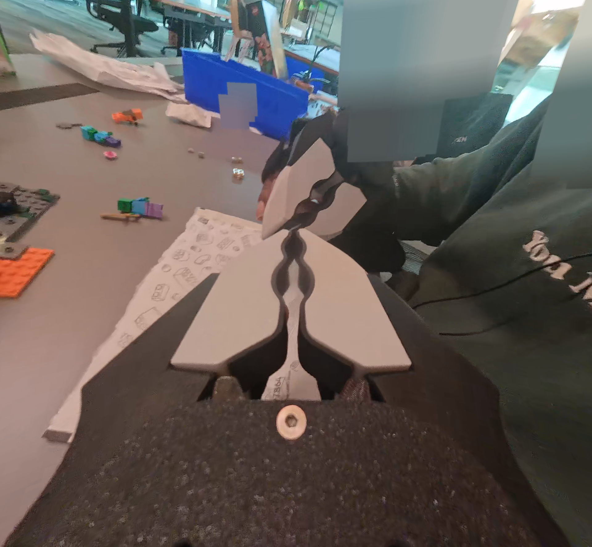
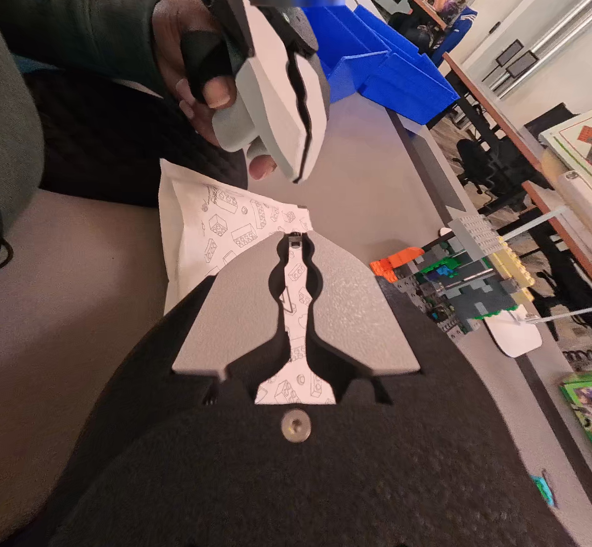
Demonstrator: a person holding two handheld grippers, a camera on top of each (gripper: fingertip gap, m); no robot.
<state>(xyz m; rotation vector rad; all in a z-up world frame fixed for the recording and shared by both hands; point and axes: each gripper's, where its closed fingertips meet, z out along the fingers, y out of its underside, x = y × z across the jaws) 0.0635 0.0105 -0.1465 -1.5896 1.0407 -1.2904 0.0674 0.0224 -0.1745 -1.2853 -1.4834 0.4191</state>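
Two pairs of tongs meet over a white paper bag printed with brick outlines (image 2: 205,230)
The left tongs (image 1: 293,237) are pressed shut with nothing visibly between them; the right tongs (image 2: 294,237) pinch a tiny dark piece (image 2: 293,239) at their tips. The bag lies on the grey table (image 1: 105,275), with small coloured brick figures (image 1: 141,208) well apart and blue plastic bins (image 2: 400,73) behind

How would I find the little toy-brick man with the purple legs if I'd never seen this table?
Start at the white paper bag printed with brick drawings on the grey table. Just left of its far corner lies the small brick figure: green head, blue body, purple legs. Unlike the similar figure farther back, a tan stick lies beside it.
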